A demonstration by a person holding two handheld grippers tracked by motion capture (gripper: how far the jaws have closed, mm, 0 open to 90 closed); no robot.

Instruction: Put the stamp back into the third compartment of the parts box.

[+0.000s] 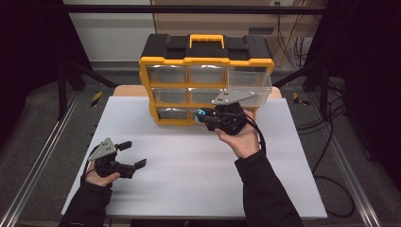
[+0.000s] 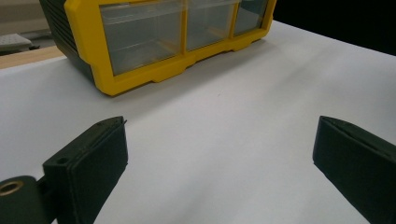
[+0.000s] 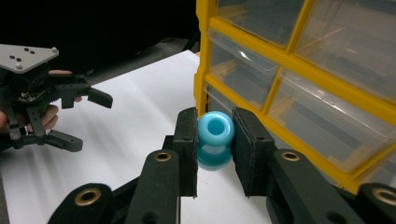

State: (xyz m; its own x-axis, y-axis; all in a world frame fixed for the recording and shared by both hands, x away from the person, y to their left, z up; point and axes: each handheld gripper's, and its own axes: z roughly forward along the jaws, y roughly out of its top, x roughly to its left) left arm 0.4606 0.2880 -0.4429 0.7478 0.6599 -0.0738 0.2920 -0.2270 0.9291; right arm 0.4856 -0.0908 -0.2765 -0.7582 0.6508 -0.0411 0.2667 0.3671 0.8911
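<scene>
A yellow and black organizer (image 1: 206, 61) with clear drawers stands at the back of the white table (image 1: 189, 189). Its top right drawer (image 1: 255, 82) is pulled out. Just in front of the bottom row, my right gripper (image 1: 204, 116) is shut on a light blue spool-shaped piece (image 1: 202, 113). In the right gripper view the blue piece (image 3: 215, 137) sits squeezed between the two pads of the right gripper (image 3: 215, 126), beside the organizer's lower left corner (image 3: 203, 93). My left gripper (image 1: 135, 153) rests open at the table's front left, holding nothing; in its own view the left gripper (image 2: 219, 140) has its jaws wide apart.
Metal frame rails (image 1: 42, 156) run along both sides of the table. Cables (image 1: 331, 156) lie on the floor at the right. The organizer's bottom row (image 2: 149, 37) looks empty from the left gripper view. My left gripper (image 3: 91, 122) appears far left in the right gripper view.
</scene>
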